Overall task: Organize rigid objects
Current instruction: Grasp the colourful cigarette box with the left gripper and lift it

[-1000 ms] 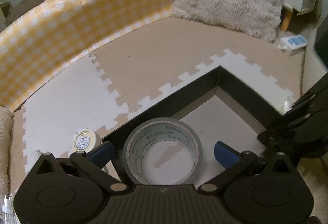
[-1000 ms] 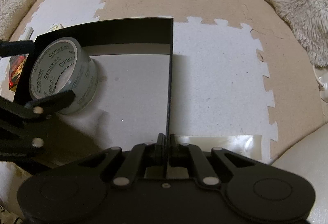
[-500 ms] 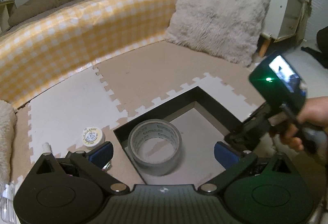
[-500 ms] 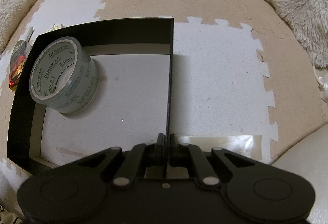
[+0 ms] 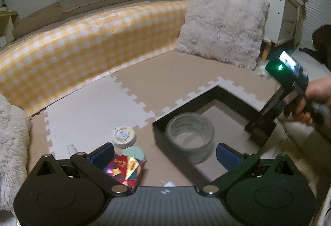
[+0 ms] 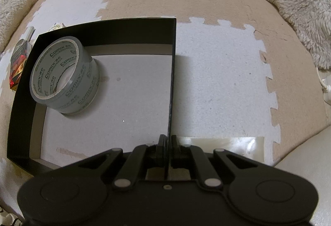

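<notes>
A clear tape roll (image 5: 190, 136) (image 6: 64, 75) lies in the near-left corner of a black-walled box (image 5: 233, 95) (image 6: 132, 31) on the foam floor mats. My left gripper (image 5: 165, 153) is open and empty, raised above and behind the roll. My right gripper (image 6: 169, 143) is shut on the box's right wall; it shows in the left wrist view (image 5: 262, 122), held by a hand. A colourful faceted box (image 5: 125, 170) (image 6: 18, 64), a teal disc (image 5: 133, 153), a round white tin (image 5: 125, 136) and a small white tube (image 5: 71, 148) lie left of the box.
A yellow checked cushion edge (image 5: 82, 46) runs along the back. A furry grey pillow (image 5: 223, 27) (image 6: 293, 5) leans at the back right. A furry rug (image 5: 10, 143) lies on the left. A white cabinet (image 5: 285, 15) stands far right. A clear sheet (image 6: 233, 145) lies by the box.
My left gripper has let go of the tape roll and pulled up and back, leaving it in the box. The small items left of the box have come into view. The right gripper has not moved.
</notes>
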